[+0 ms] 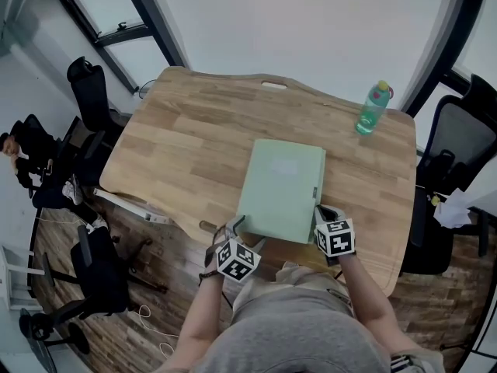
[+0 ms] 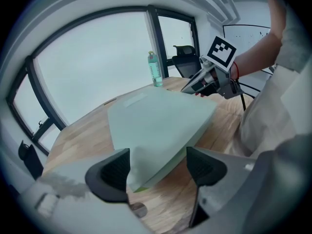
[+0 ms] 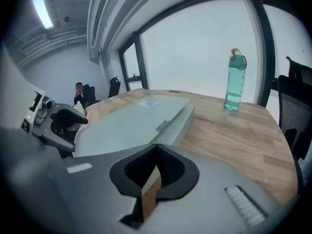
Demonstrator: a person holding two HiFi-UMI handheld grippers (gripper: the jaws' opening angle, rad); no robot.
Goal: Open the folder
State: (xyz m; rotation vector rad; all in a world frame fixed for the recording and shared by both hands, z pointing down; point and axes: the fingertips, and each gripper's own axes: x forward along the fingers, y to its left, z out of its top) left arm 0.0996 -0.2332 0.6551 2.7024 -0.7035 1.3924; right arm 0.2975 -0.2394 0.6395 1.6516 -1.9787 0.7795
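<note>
Head view: the closed pale green plastic folder lies flat mid-table on the light wooden table, with a teal drinking bottle at its 1 o'clock. The left gripper sits at the folder's 7 o'clock corner and the right gripper at its 5 o'clock.

Left gripper view: the 2 jaws stand released and wide apart, with the folder's near corner between them, unpressed.

Right gripper view: the jaws are clenched together on nothing, just short of the folder's edge.

This looks like the approach step. The next move likely calls for pinching only the top cover.
</note>
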